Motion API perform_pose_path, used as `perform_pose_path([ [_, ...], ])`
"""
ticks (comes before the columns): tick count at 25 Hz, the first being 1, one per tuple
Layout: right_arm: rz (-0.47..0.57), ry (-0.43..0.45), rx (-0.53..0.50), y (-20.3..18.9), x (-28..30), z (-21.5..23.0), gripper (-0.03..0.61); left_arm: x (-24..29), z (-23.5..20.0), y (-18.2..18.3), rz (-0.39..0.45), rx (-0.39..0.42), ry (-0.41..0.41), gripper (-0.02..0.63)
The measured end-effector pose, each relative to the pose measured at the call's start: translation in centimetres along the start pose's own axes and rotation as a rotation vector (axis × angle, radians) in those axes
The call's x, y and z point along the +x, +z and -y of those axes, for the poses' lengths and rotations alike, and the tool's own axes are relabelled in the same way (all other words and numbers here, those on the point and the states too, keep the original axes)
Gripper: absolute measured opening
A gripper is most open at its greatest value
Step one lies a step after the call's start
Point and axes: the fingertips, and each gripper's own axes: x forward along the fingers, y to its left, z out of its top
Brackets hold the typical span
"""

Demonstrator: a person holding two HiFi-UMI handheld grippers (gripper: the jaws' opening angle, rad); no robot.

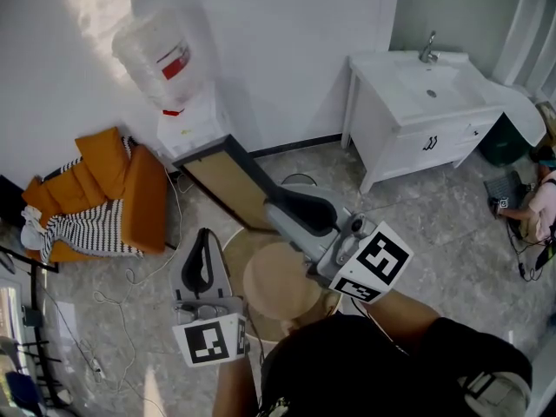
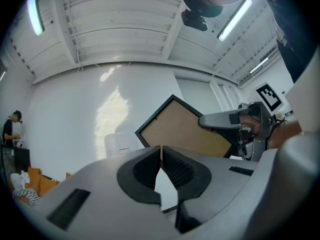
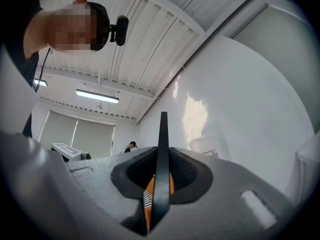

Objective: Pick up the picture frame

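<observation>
Marbled floor | right gripper (image 3: 163, 170) is clamping picture frame (image 1: 228, 181) just beyond wooden stool (image 1: 280, 281) | left gripper (image 2: 161, 156) is idling closed, empty | best: firm squeeze, frame level.

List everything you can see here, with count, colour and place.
picture frame: one, black rim, tan back, in the air at centre
water dispenser: one, white, against the wall, upper left
cushions: several, orange, floor at left
striped cloth: one, black and white, on the cushions
sink cabinet: one, white, upper right
stool: one, pale wood, round, under the grippers
person: one, partly seen, right edge
left gripper: one, grey, jaws together, empty
right gripper: one, grey, shut on the picture frame's edge
</observation>
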Motion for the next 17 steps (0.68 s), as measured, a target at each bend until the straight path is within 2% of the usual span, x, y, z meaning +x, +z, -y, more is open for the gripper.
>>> perform_pose_path([
  [17, -0.005, 0.001, -0.005, -0.74, -0.01, 0.57, 0.063, 0.23, -0.12, -0.55, 0.002, 0.004, 0.018, 0.026],
])
